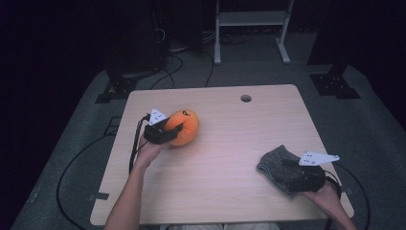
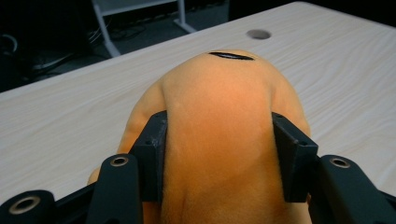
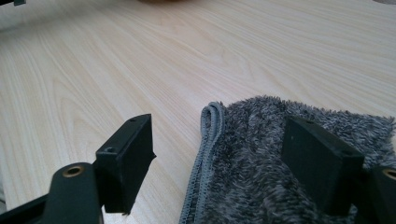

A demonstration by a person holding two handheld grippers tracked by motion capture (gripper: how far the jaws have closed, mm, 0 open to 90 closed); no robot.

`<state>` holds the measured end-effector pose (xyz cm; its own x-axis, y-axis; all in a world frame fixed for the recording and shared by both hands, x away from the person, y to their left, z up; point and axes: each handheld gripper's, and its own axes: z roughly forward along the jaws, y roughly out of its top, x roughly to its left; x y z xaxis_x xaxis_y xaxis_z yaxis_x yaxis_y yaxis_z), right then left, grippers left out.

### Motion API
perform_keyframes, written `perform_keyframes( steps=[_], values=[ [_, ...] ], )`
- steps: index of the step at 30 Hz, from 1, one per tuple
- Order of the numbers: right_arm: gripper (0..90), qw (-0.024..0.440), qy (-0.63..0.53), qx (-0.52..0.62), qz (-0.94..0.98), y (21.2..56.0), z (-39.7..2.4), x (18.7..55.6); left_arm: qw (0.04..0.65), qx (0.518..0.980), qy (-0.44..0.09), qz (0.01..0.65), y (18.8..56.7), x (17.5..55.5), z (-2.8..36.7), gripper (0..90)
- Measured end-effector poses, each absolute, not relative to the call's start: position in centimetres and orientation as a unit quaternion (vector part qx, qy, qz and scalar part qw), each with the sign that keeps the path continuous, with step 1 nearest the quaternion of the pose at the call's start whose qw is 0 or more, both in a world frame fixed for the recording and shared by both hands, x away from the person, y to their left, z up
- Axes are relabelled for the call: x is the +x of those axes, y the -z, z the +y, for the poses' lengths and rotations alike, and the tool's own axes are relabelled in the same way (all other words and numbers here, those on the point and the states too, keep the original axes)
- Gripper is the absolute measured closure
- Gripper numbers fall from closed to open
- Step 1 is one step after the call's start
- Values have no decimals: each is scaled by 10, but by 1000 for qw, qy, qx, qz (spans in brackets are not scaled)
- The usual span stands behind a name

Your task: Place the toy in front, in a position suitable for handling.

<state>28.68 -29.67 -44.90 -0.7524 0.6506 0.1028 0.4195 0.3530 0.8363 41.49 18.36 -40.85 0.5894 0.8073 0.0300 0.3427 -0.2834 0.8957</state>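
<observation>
An orange plush toy (image 1: 186, 125) with a small black mark on top lies on the left part of the wooden table (image 1: 230, 143). My left gripper (image 1: 171, 132) is shut on it. In the left gripper view both black pads press into the sides of the plush toy (image 2: 219, 107), which bulges between them. A grey fluffy cloth (image 1: 272, 162) lies near the table's front right corner. My right gripper (image 1: 293, 173) rests over it, open. In the right gripper view one jaw stands on bare wood left of the cloth's hem, the other over the cloth (image 3: 261, 163).
A round cable hole (image 1: 246, 98) sits near the table's far edge. Beyond the table a white metal stand (image 1: 251, 19) stands on the dark floor, with black cables (image 1: 167, 67) trailing nearby. Bare wood lies between the two grippers.
</observation>
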Motion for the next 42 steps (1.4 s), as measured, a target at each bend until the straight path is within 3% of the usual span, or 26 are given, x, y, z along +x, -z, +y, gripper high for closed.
perform_keyframes(
  steps=[15, 42],
  values=[
    [239, 132, -467, 332, 809, 447, -300, 288, 487, 787, -228, 303, 379, 384, 147, 460],
    [239, 137, -470, 334, 805, 446, -305, 288, 495, 810, -207, 236, 375, 359, 98, 458]
  ],
)
